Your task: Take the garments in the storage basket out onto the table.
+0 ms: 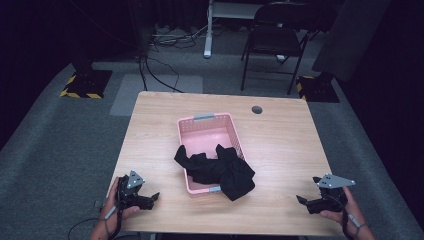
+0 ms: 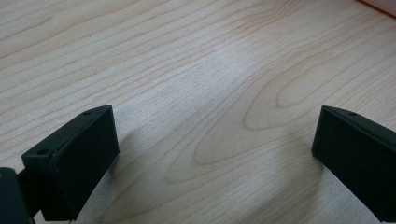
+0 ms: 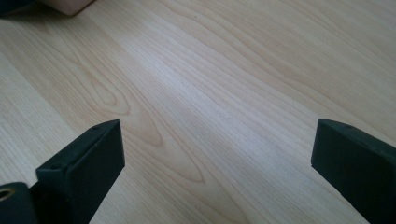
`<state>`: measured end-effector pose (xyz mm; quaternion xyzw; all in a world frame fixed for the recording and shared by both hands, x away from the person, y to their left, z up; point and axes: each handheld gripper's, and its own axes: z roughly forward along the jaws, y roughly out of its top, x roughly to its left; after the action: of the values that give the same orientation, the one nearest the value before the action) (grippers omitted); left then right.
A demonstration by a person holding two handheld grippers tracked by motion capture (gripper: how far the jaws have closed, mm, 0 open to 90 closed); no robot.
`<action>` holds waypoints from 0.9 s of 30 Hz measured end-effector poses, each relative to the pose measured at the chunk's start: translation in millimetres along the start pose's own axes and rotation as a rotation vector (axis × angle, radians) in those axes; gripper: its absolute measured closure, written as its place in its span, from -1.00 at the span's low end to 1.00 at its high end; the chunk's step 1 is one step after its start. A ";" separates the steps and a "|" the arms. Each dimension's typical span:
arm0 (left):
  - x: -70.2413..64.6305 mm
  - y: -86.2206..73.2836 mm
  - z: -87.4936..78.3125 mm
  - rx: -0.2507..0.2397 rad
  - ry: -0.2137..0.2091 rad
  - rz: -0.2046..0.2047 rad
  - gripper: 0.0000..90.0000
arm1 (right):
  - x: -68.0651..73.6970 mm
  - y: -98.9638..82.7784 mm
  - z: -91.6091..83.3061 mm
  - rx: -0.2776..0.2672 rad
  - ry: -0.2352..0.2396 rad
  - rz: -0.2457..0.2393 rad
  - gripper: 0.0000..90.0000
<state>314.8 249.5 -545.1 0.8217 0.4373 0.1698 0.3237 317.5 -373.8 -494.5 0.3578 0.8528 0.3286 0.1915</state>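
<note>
A black garment [image 1: 220, 170] lies crumpled in the pink basket [image 1: 206, 126] mid-surface, spilling over its near right rim. The left gripper [image 1: 150, 197] and right gripper [image 1: 306, 199] (jaws wide apart, nothing between) flank it near the surface [image 1: 280, 145] edge.

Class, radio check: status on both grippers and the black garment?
Left gripper and right gripper open, empty. Black garment draped over pink basket rim, half inside. Nothing in the way.
</note>
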 end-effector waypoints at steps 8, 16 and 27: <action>0.0 0.0 0.0 0.001 0.000 0.000 -1.00 | 4.4 11.3 -2.2 -0.018 0.010 -0.023 -0.93; 0.0 0.0 0.0 0.000 0.001 0.000 -1.00 | 11.7 29.7 2.9 -0.023 0.037 -0.067 -0.93; 0.0 0.0 0.0 0.000 0.001 -0.001 -1.00 | 31.1 64.8 16.6 -0.032 0.089 -0.158 -0.93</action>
<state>314.8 249.5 -545.1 0.8214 0.4377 0.1700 0.3238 337.4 -309.7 -464.0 0.2713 0.8807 0.3418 0.1843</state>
